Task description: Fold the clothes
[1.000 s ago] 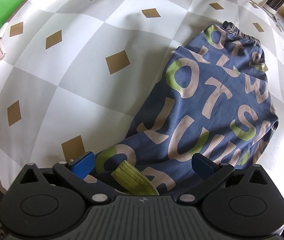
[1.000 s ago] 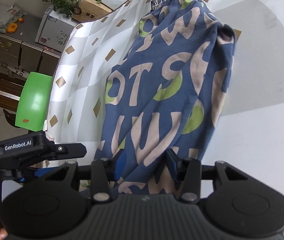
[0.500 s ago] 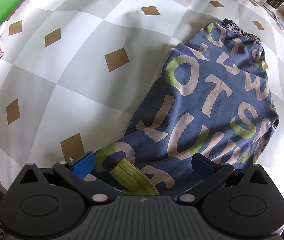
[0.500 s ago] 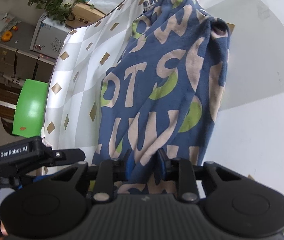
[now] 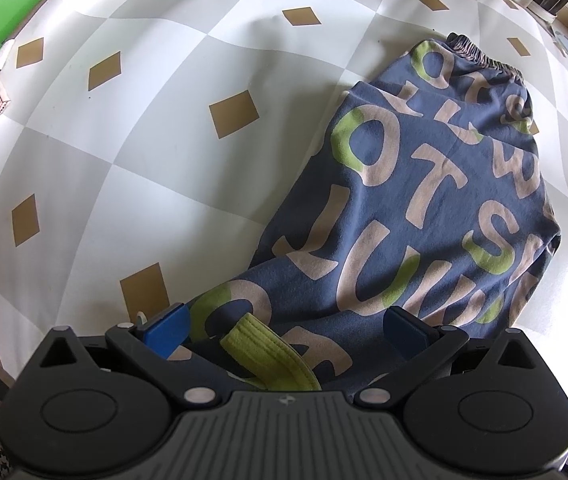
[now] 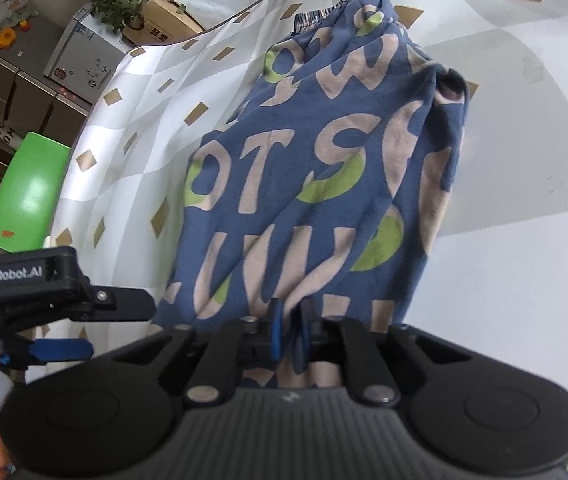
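Trousers (image 5: 424, 208) in blue with big letters lie on the checked tablecloth (image 5: 156, 168), waistband toward one o'clock in the left wrist view. Right gripper (image 6: 289, 338) pinches a bunched fold of the hem, probably to lift it for folding. Left gripper (image 5: 284, 330) stands with fingers spread wide astride the green cuff (image 5: 268, 354), gripping nothing, seemingly ready to take its corner.
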Demonstrator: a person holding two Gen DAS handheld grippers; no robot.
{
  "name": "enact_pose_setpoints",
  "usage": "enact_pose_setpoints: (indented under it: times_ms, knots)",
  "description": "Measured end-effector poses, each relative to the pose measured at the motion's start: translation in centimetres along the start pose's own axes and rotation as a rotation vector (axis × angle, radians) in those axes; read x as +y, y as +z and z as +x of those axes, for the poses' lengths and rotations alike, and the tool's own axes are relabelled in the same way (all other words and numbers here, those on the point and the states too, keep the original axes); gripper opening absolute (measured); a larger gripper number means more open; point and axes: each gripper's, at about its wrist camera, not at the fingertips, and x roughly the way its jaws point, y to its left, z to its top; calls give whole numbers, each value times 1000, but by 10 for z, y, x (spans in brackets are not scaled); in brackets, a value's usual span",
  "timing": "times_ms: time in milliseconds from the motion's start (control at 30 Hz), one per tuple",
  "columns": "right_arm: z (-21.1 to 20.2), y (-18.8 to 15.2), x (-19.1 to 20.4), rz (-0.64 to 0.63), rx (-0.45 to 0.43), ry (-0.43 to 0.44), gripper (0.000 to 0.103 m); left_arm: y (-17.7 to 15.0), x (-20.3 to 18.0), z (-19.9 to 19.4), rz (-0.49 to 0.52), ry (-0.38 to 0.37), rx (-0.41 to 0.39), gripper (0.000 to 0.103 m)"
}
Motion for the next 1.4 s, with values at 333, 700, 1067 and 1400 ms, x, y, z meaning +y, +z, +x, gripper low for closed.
enact_pose_setpoints:
  times_ms: [333,700,1067,1400]
  knots:
    - [-39,-7,12,-41,-56,27,3,0,3,-5,-6,-1,-9,103]
    - [-51,-24,-11,48,-21,-69,7,-8,-9,2,42,11,18,103]
    - [-62,4,-10,-53,-134,-98,25,-17,-23,14,91,15,40,103]
    - [-40,42,-22,-90,-169,-55,35,-22,-33,24,120,15,64,103]
